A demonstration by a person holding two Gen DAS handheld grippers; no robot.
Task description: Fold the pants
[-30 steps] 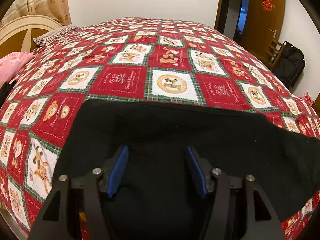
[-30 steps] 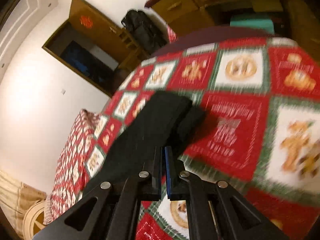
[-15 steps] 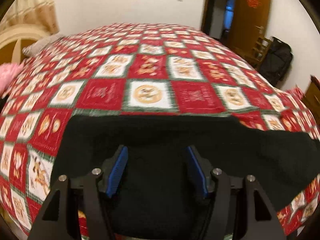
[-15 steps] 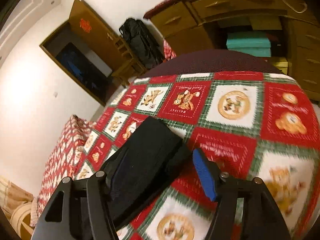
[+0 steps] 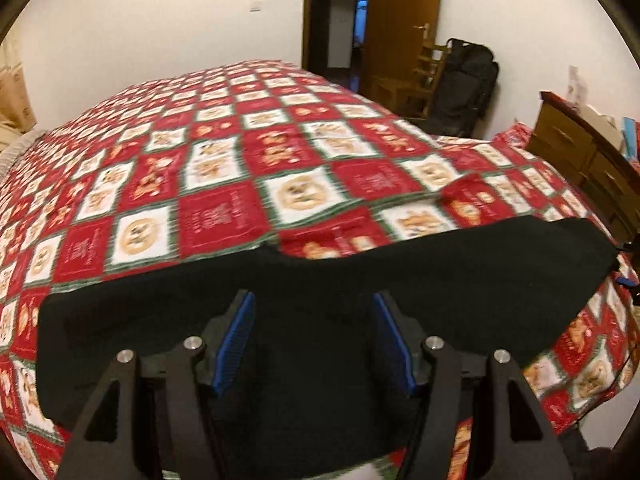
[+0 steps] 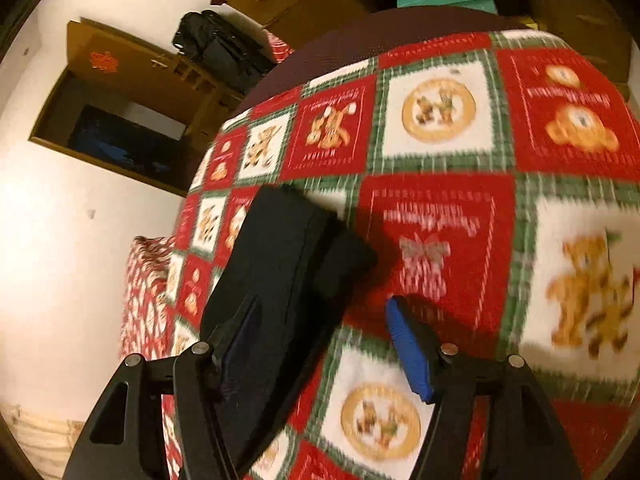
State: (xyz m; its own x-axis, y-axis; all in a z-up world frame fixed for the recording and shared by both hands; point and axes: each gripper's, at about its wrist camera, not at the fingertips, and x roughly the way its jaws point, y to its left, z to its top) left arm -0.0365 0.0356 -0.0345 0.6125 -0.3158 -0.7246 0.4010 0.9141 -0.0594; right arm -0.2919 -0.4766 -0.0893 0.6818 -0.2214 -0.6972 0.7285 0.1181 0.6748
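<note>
- While both tongs stand spread apart, neither one grips anything.
- Left tongs (image 5: 314, 338): released, blue pads (image 5: 236, 344) wide apart, hovering over the black pants (image 5: 304, 292); whether the pads touch the cloth I cannot tell.
- Pants lie on the bed, on a red, white and green patchwork quilt (image 5: 224, 184) with bear prints; from the left wrist they run as a long dark band across the near edge of the bed, from the left side to the far right.
- Right tongs (image 6: 320, 344): released, jaws wide; the left pad (image 6: 240, 344) sits over the pants (image 6: 280, 264), the right pad (image 6: 408, 356) over bare quilt (image 6: 440, 216) just beside the cloth.
- From the right wrist, the pants end in a folded, layered edge, with a smaller flap sticking out to the right.
- Both views are motion-blurred.
- Background: wooden door (image 5: 400, 20) ajar, black bag (image 5: 464, 80) against the wall next to a wooden chair (image 5: 424, 68), wooden dresser (image 5: 580, 152) on the right.
</note>
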